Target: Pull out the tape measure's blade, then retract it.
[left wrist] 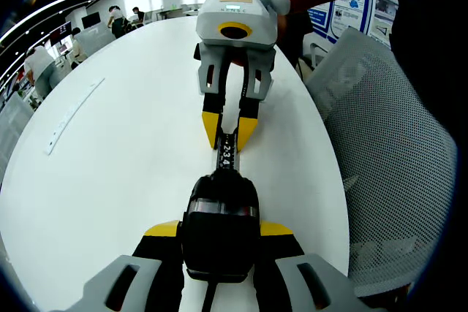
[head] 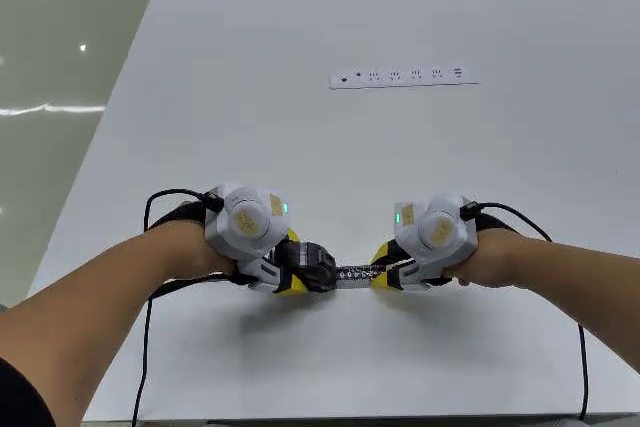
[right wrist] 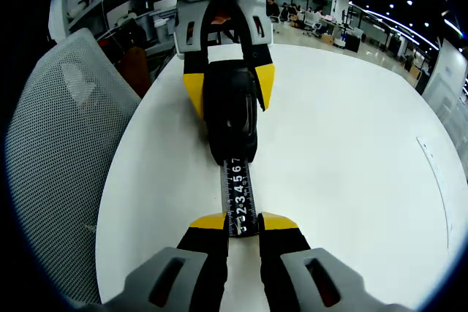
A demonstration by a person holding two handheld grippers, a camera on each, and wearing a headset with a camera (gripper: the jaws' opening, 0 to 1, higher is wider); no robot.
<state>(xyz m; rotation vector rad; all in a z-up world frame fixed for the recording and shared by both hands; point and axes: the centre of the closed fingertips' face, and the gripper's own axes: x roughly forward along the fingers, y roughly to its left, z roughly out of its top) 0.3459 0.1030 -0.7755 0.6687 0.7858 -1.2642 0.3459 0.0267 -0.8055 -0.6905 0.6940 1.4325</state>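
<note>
Yellow-tipped, my left gripper clamped the black tape measure while my right gripper pinched the blade, a short stretch showing, low over the white table, power strip beyond.

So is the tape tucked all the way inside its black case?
No, a short numbered strip of tape runs from the case to the right gripper.

White table, power strip, mesh chair
</note>
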